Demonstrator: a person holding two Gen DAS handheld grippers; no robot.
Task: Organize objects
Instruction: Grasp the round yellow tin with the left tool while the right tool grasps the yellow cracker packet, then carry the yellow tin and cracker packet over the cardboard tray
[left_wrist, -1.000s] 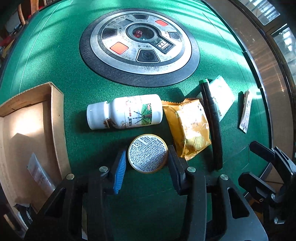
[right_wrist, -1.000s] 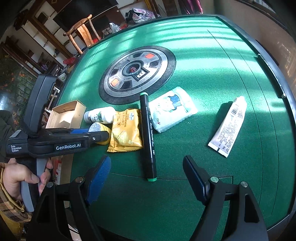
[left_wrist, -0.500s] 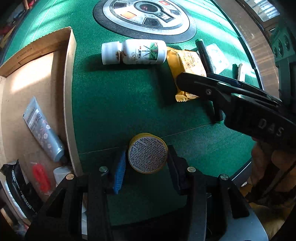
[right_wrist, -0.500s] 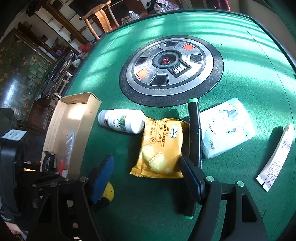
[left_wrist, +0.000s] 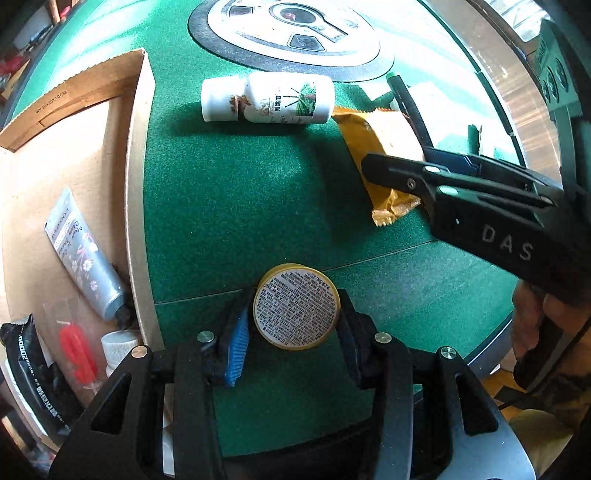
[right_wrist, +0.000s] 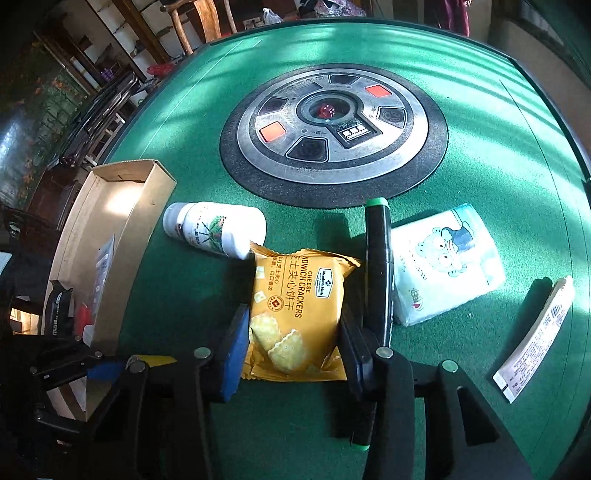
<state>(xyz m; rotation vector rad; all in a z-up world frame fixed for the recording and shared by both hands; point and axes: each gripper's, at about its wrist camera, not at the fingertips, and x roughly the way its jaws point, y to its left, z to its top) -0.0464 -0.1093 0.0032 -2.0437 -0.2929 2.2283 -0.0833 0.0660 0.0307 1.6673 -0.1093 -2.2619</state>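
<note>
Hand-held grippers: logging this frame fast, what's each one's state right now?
Left hand-held gripper: shut on the yellow tin.
Right hand-held gripper: open, fingers either side of the cracker packet, not visibly clamped.

1 tin (left_wrist: 296, 307) | 1 bottle (right_wrist: 215, 229) | 1 cracker pkt (right_wrist: 295, 310) | 1 marker (right_wrist: 378, 258) | 1 tissue pk (right_wrist: 447, 262)

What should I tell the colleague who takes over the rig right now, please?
Left tongs: shut on the round tin, held above the table edge beside the box.
Right tongs: open around the cracker packet, not yet gripping.
Done: a tube and other small items lie in the box.
Left on the table: bottle, marker, tissue pack, sachet.
</note>
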